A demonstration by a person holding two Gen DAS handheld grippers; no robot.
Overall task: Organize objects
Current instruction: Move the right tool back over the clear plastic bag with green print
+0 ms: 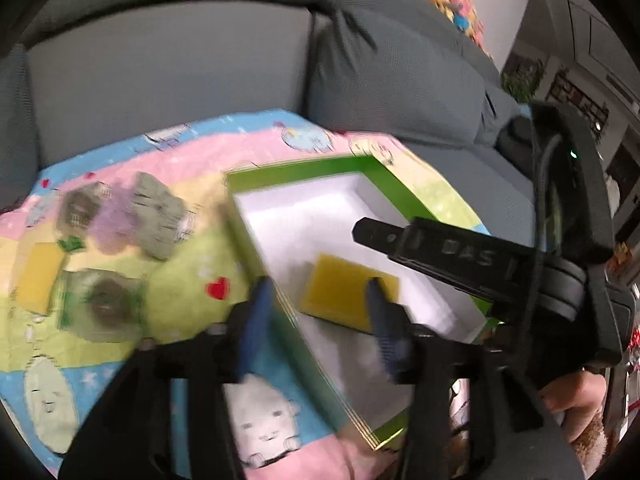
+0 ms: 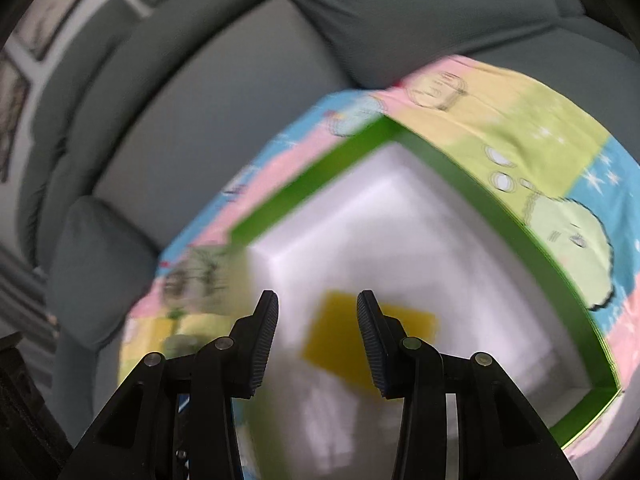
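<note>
A green box (image 1: pixel 344 162) with a white lining lies open on a pastel cartoon blanket (image 1: pixel 192 280). A yellow sponge (image 1: pixel 340 292) lies inside it, and shows blurred in the right wrist view (image 2: pixel 344 336). My left gripper (image 1: pixel 316 316) is open and empty, straddling the box's left wall. My right gripper (image 2: pixel 318 336) is open and empty just above the sponge; its finger (image 1: pixel 384 236) reaches over the box in the left wrist view. Left of the box lie a second yellow sponge (image 1: pixel 40 276) and several grey-green packets (image 1: pixel 156 216).
The blanket lies on a grey sofa (image 1: pixel 168 72) with a dark grey cushion (image 1: pixel 400 72) behind the box. Colourful toys (image 1: pixel 452 0) sit at the far right. The box rim (image 2: pixel 508 216) and sofa cushions (image 2: pixel 200 80) show in the right wrist view.
</note>
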